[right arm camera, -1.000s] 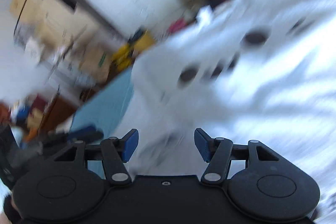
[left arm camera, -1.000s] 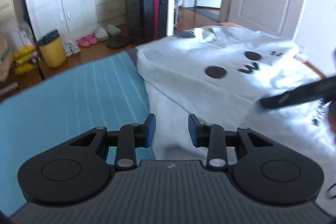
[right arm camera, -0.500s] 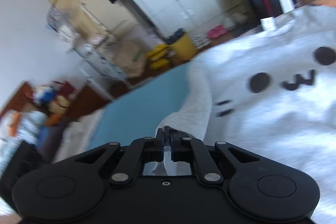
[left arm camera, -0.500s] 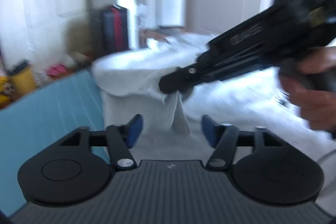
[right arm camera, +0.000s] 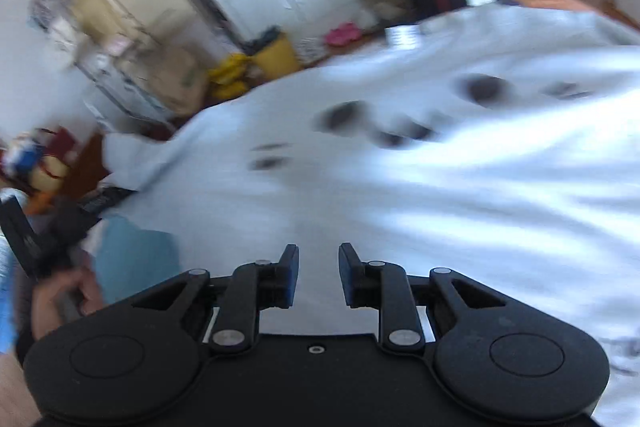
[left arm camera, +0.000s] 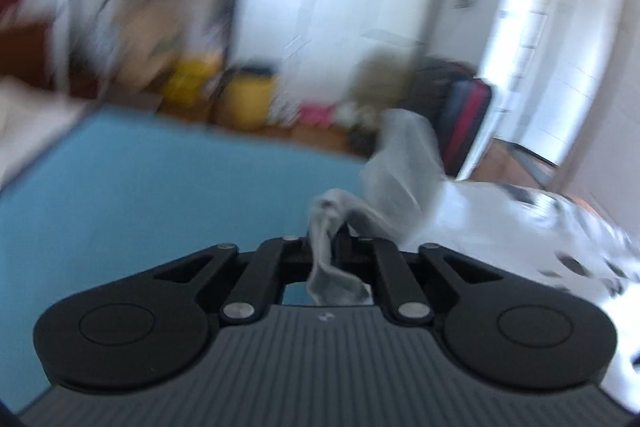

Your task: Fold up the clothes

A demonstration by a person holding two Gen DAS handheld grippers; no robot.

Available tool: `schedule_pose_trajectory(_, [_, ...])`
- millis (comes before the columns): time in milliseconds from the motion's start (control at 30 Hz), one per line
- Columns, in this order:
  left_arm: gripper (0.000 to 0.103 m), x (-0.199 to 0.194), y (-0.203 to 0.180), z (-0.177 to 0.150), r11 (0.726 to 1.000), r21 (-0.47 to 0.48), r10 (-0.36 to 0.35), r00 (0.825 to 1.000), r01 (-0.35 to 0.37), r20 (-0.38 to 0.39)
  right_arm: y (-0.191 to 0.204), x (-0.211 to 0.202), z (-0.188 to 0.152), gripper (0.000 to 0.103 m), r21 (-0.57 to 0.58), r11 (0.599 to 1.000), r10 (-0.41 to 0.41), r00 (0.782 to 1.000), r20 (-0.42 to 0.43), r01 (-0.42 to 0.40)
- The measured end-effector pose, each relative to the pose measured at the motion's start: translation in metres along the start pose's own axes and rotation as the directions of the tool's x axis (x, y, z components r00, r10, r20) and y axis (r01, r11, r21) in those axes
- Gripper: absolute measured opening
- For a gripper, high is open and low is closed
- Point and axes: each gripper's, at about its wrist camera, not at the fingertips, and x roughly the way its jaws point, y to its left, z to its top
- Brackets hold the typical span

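Left wrist view: the left gripper [left arm camera: 330, 245] is closing on a bunch of the white shirt [left arm camera: 404, 163]. The right gripper [right arm camera: 319, 273] is opening above it, holding nothing.

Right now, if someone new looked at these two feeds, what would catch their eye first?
Probably the white garment with dark face-like marks, spread wide across the right wrist view. Next, the left claw, closing with a bunched grey-white edge of that fabric between its fingers, above the teal bed cover. The right claw is opening, empty, over the cloth.
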Motion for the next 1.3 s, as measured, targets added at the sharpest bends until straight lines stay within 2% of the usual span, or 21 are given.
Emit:
schedule_pose_trajectory(67, [0.030,0.009,0.014,-0.002,0.996,-0.022,0.088,0.995,-0.089,-0.044,-0.022,-0.025,-0.006,0.028,0.080,0.996,-0.038,0.999,0.032,0.036])
schedule_pose_trajectory(100, [0.030,0.012,0.020,-0.002,0.991,-0.018,0.135,0.989,-0.136,-0.061,-0.031,-0.040,-0.010,0.028,0.113,0.993,-0.047,0.998,0.052,0.041])
schedule_pose_trajectory(133, [0.030,0.013,0.025,-0.001,0.988,-0.018,0.152,0.985,-0.154,-0.076,-0.038,-0.056,-0.016,0.028,0.130,0.990,-0.060,0.996,0.073,0.051])
schedule_pose_trajectory(200, [0.031,0.003,0.032,0.005,0.995,-0.037,0.090,0.991,-0.094,-0.104,-0.049,-0.088,-0.030,0.040,0.139,0.986,-0.105,0.989,0.107,0.090])
schedule_pose_trajectory(267, [0.037,-0.016,0.028,0.008,0.999,-0.015,0.040,0.990,-0.043,-0.134,-0.060,-0.116,-0.042,0.046,0.141,0.982,-0.140,0.983,0.115,0.123])
schedule_pose_trajectory(300, [0.044,-0.027,0.023,0.008,1.000,0.007,0.024,0.989,-0.023,-0.145,-0.066,-0.129,-0.048,0.046,0.140,0.981,-0.150,0.983,0.108,0.134])
schedule_pose_trajectory(367, [0.050,-0.052,0.009,-0.003,0.998,0.060,-0.007,0.987,0.017,-0.163,-0.080,-0.151,-0.060,0.047,0.120,0.980,-0.172,0.981,0.089,0.161])
schedule_pose_trajectory(433, [0.050,-0.076,-0.003,-0.016,0.993,0.089,-0.062,0.975,0.082,-0.213,-0.095,-0.175,-0.076,0.051,0.094,0.974,-0.214,0.975,0.065,0.208])
schedule_pose_trajectory(500, [0.050,-0.094,-0.019,-0.036,0.985,0.082,-0.120,0.941,0.153,-0.316,-0.112,-0.198,-0.092,0.054,0.094,0.967,-0.243,0.969,0.048,0.238])
schedule_pose_trajectory(567, [0.050,-0.110,-0.033,-0.058,0.979,0.061,-0.153,0.899,0.195,-0.411,-0.132,-0.212,-0.109,0.056,0.132,0.960,-0.254,0.967,0.039,0.247])
schedule_pose_trajectory(667, [0.050,-0.138,-0.059,-0.096,0.961,0.080,-0.188,0.837,0.265,-0.514,-0.158,-0.232,-0.133,0.056,0.211,0.935,-0.297,0.955,0.023,0.286])
schedule_pose_trajectory(800, [0.051,-0.168,-0.066,-0.138,0.939,0.047,-0.253,0.774,0.342,-0.581,-0.188,-0.257,-0.165,0.056,0.314,0.904,-0.320,0.947,0.045,0.290])
schedule_pose_trajectory(933, [0.054,-0.193,-0.053,-0.159,0.933,-0.035,-0.301,0.721,0.359,-0.624,-0.212,-0.269,-0.194,0.057,0.411,0.873,-0.318,0.946,0.067,0.264])
schedule_pose_trajectory(967, [0.057,-0.198,-0.047,-0.163,0.931,-0.086,-0.325,0.697,0.355,-0.638,-0.216,-0.270,-0.201,0.059,0.426,0.868,-0.314,0.947,0.073,0.255])
schedule_pose_trajectory(1033, [0.057,-0.206,-0.036,-0.173,0.926,-0.150,-0.352,0.649,0.346,-0.674,-0.221,-0.270,-0.209,0.060,0.447,0.862,-0.304,0.949,0.083,0.237])
schedule_pose_trajectory(1100, [0.057,-0.213,-0.036,-0.184,0.922,-0.152,-0.355,0.621,0.356,-0.699,-0.226,-0.269,-0.217,0.061,0.466,0.858,-0.292,0.952,0.094,0.217])
schedule_pose_trajectory(1133, [0.057,-0.217,-0.037,-0.187,0.923,-0.134,-0.346,0.623,0.361,-0.702,-0.227,-0.268,-0.219,0.062,0.469,0.859,-0.283,0.954,0.104,0.204])
schedule_pose_trajectory(1233, [0.059,-0.226,-0.045,-0.194,0.926,-0.086,-0.324,0.653,0.369,-0.684,-0.230,-0.265,-0.223,0.069,0.469,0.870,-0.246,0.958,0.147,0.151])
schedule_pose_trajectory(1300, [0.071,-0.231,-0.051,-0.197,0.926,-0.076,-0.321,0.665,0.371,-0.674,-0.234,-0.260,-0.224,0.069,0.478,0.870,-0.232,0.955,0.183,0.120])
